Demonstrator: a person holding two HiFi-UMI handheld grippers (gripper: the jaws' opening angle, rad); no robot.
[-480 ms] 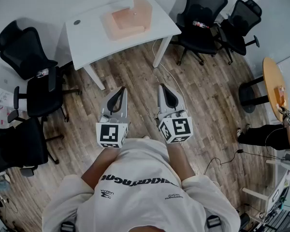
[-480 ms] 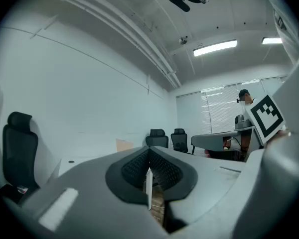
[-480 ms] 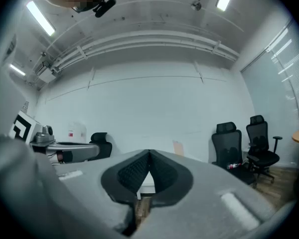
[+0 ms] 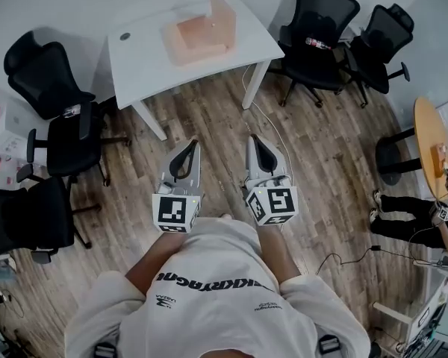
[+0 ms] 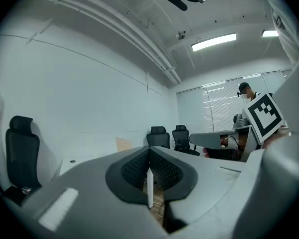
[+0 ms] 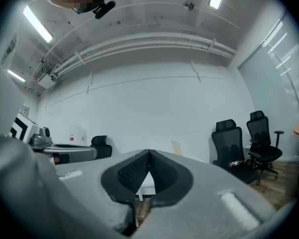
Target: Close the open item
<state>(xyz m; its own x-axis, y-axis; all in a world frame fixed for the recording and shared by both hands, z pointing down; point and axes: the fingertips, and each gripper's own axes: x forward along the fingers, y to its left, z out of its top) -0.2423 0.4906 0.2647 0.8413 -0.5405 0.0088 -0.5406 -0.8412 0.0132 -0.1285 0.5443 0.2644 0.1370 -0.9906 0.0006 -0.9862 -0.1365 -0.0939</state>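
Wood-plank flooring (image 4: 209, 118) fills the middle of the head view, with white walls behind.

1. Left gripper (image 4: 192, 145): held low in front of the person's torso (image 4: 209, 289) and pointing forward. In the left gripper view the 2 jaws of this gripper (image 5: 149, 151) meet at the tips. The ribbed black pads (image 5: 165, 171) curve apart behind the tips and leave a hollow. Nothing is gripped.
2. Right gripper (image 4: 252, 139): held beside the left one, level with it and apart from it. In the right gripper view the 2 jaws (image 6: 149, 153) are likewise closed tip to tip, with nothing between them.
3. Marker cubes: 1 cube (image 4: 176, 212) sits at the rear of the left gripper and 1 cube (image 4: 272, 204) at the rear of the right gripper, both close to the person's white sweatshirt.
4. Table (image 4: 142, 51): white, standing well ahead of both grippers against the far wall.
5. Box (image 4: 196, 34): pale orange, resting on the table toward its right half. Its lid (image 4: 222, 12) stands upright at the right side, so the box is open. Neither gripper is near it.
6. Office chairs: 3 black chairs stand at the left (image 4: 60, 144) and 2 at the upper right (image 4: 321, 21).
7. Right edge: a round orange table (image 4: 427, 144), another person's legs (image 4: 403, 218) and a cable (image 4: 351, 248) on the floor.
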